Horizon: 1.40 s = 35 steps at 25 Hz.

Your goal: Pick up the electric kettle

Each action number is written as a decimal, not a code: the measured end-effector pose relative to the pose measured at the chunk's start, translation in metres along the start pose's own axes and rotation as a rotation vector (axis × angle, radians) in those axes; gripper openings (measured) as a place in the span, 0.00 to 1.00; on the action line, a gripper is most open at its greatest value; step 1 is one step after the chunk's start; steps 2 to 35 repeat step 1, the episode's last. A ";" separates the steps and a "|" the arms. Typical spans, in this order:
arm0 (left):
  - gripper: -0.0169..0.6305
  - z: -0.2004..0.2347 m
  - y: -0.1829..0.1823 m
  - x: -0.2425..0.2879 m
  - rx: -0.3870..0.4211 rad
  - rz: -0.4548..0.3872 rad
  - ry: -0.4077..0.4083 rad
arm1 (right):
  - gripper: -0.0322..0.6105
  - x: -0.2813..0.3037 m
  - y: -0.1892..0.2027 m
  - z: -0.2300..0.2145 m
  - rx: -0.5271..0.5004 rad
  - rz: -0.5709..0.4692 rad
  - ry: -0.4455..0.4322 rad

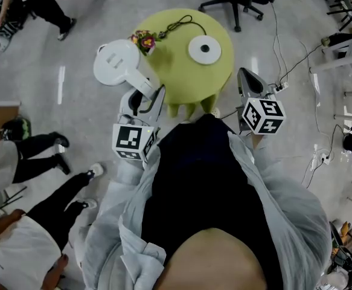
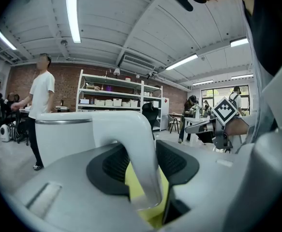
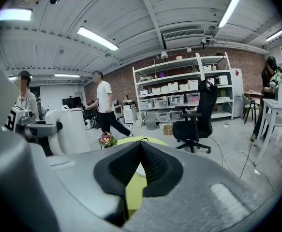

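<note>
The electric kettle (image 1: 116, 62) hangs at about nine o'clock from the round green table (image 1: 179, 77), out past its rim and over the floor, so the lift looks as good as made; its handle (image 2: 141, 153) runs back into the left gripper (image 1: 144, 101), whose dark pads (image 2: 112, 166) pinch it from both sides; to finish well, I judge, the pinch should be firm, the wrist level so the body neither swings nor tips, and the kettle carried clear of the table edge; a slack grip could let the smooth handle slide. On the table a little bunch of flowers (image 1: 144, 41) sits at ten o'clock, a black cord (image 1: 182, 23) at twelve, the white kettle base (image 1: 204, 49) at two; the right gripper (image 1: 247, 78), at four o'clock off the table, holds nothing, its pads pressed together. Counted: one kettle, one base, one cord, one bunch of flowers, one table, two grippers.
</note>
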<state>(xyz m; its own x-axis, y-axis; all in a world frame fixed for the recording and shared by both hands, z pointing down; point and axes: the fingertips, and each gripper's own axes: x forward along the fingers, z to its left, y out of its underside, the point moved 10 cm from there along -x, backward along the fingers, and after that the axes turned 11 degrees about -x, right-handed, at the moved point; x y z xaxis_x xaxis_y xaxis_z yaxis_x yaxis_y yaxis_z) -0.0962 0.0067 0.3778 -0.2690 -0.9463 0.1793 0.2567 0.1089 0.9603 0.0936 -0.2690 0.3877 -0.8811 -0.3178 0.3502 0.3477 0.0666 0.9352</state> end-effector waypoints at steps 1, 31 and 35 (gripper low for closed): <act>0.32 -0.001 0.001 0.001 0.004 -0.004 0.001 | 0.05 -0.001 0.001 -0.001 0.001 -0.001 0.001; 0.32 -0.001 0.001 0.001 0.004 -0.004 0.001 | 0.05 -0.001 0.001 -0.001 0.001 -0.001 0.001; 0.32 -0.001 0.001 0.001 0.004 -0.004 0.001 | 0.05 -0.001 0.001 -0.001 0.001 -0.001 0.001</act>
